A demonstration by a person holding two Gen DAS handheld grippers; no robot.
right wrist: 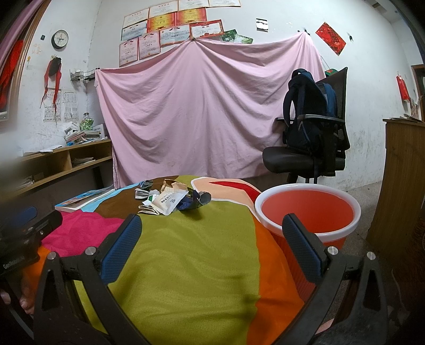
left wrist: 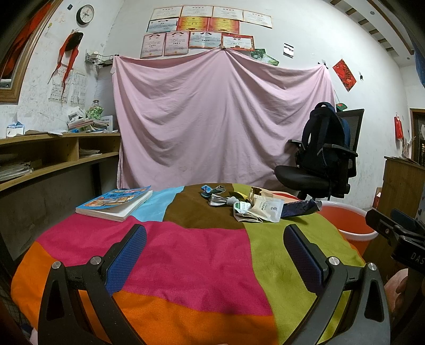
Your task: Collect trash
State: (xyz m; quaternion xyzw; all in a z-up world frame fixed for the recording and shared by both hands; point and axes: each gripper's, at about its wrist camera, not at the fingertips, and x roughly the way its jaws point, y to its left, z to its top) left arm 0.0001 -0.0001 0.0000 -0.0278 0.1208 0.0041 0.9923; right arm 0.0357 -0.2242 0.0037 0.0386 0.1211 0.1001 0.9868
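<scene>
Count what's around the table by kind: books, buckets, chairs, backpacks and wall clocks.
Books: 1
Buckets: 1
Chairs: 1
Backpacks: 1
Wall clocks: 1
Total: 5

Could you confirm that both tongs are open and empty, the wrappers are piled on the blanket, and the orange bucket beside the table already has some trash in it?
Not quite: the orange bucket is empty, as the right wrist view shows looking into it. The rest holds: the left tongs and right tongs are open and empty, and the wrappers are piled on the blanket.
</scene>
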